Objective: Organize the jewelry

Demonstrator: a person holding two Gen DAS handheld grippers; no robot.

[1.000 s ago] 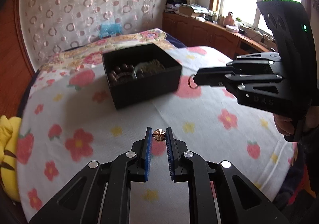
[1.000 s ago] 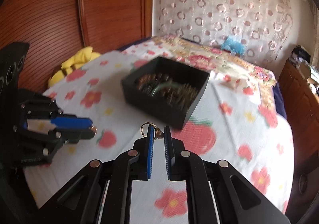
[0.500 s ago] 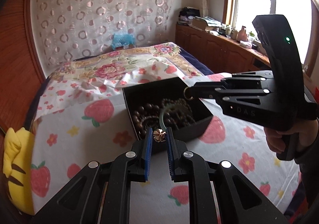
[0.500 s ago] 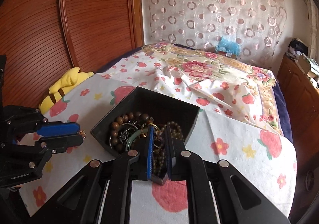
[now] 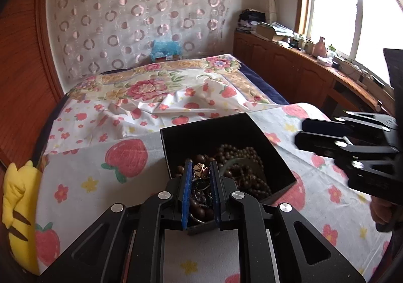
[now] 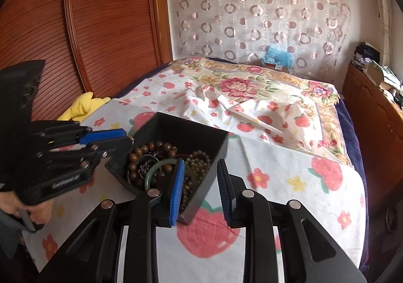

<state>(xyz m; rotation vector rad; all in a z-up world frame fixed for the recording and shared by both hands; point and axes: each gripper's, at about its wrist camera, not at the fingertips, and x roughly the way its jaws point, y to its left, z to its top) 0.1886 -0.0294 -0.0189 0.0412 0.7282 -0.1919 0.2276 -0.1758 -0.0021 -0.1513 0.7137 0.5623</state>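
Note:
A black open box [image 5: 252, 129] [image 6: 209, 149] holds wooden bead bracelets [image 5: 241, 157] [image 6: 151, 149] and a green bangle [image 6: 161, 167]. It sits on a strawberry-print cloth. My left gripper [image 5: 200, 171] is shut on a small gold flower-shaped ornament [image 5: 200, 169] and holds it over the box's near side; it also shows in the right wrist view [image 6: 123, 138]. My right gripper [image 6: 199, 169] is open and empty, straddling the box's near right wall. It shows at the right in the left wrist view [image 5: 304, 133].
The strawberry-print cloth [image 5: 88, 177] covers the bed's near part, with a floral quilt [image 5: 156, 84] behind. A yellow plush toy [image 5: 17, 207] lies at the left edge. A wooden wardrobe [image 6: 100, 31] stands left, and a cluttered wooden cabinet [image 5: 314, 69] under the window right.
My right gripper has opened and the gold ring it held is no longer between its fingers. My left gripper has moved forward over the box with the ornament still held.

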